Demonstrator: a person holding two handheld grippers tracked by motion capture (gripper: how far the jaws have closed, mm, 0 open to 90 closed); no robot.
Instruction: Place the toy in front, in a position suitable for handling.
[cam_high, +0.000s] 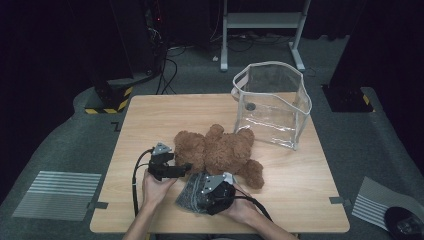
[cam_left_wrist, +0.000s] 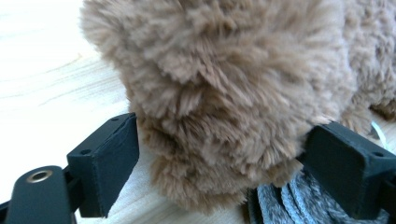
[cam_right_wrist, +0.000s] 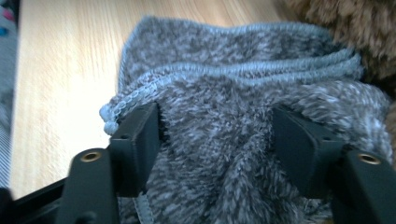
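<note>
A brown teddy bear (cam_high: 220, 150) lies flat on the middle of the wooden table (cam_high: 150, 115). My left gripper (cam_high: 187, 167) reaches it from the left. In the left gripper view my left gripper (cam_left_wrist: 219, 154) is shut on a furry limb of the bear (cam_left_wrist: 224, 93), with both pads against the fur. A grey knitted cloth (cam_high: 186, 197) lies bunched just in front of the bear, and its edge (cam_left_wrist: 289, 205) shows under that limb. My right gripper (cam_high: 199, 200) hangs over the cloth. Its jaws (cam_right_wrist: 217, 130) stand wide with the cloth (cam_right_wrist: 224, 93) humped between them, and the bear's fur (cam_right_wrist: 355, 28) is beyond.
A clear plastic bag (cam_high: 272, 105) with white trim stands open-topped at the table's far right. The near table edge lies just behind both hands. Bare wood stretches along the left side and far left corner. Dark stands and cables crowd the floor beyond the table.
</note>
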